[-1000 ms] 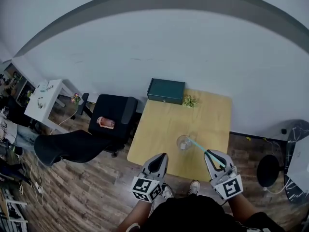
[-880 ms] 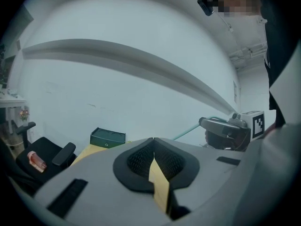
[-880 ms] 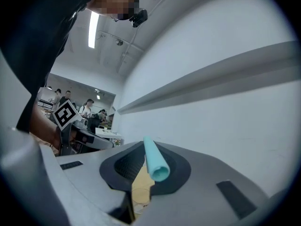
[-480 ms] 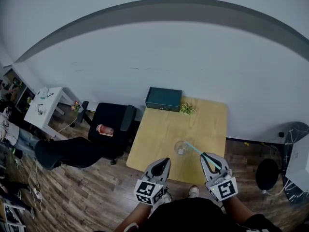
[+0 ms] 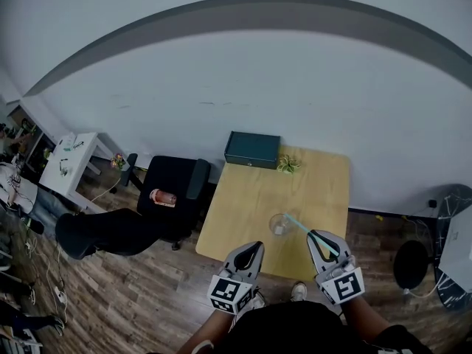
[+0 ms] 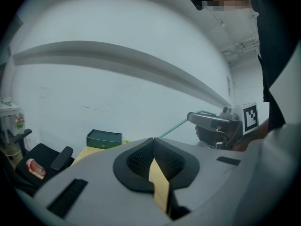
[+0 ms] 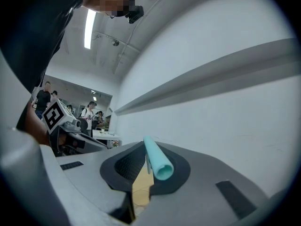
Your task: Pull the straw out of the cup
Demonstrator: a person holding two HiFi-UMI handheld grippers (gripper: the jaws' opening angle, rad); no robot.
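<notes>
The straw (image 5: 308, 231) ran on a slant, its long axis going from the cup (image 5: 279, 223) back toward me and to my right. In the right gripper view its open round mouth (image 7: 163, 169) pointed back at the camera, while the other end pointed away, out past the jaw tips. From the left gripper view it showed as a thin line (image 6: 175, 125) sloping down and away from the nose of my other tool.

My right gripper (image 5: 315, 235) was clamped on the straw. The tube lay lengthwise in the seam where the two jaws met, its near part resting on top of them. Its far end reached the rim of the cup, which stood on the table (image 5: 324, 186) just ahead and to the left of that gripper. I could not tell whether the tip was inside the cup.

My left gripper (image 6: 153, 142) had its jaws pressed together at the tips with nothing in them. It hung at the near edge of the table, beside the right one and apart from the cup.

The straw was a smooth teal tube, hollow and thin-walled. The cup was clear and round. The table top was pale wood, roughly square. My jaws were grey shells with black pads (image 6: 138, 159) that had a fine ribbed grid. At the far edge of the table sat a dark green rectangular box (image 5: 252, 150), with a small leafy plant (image 5: 289, 163) beside it.
</notes>
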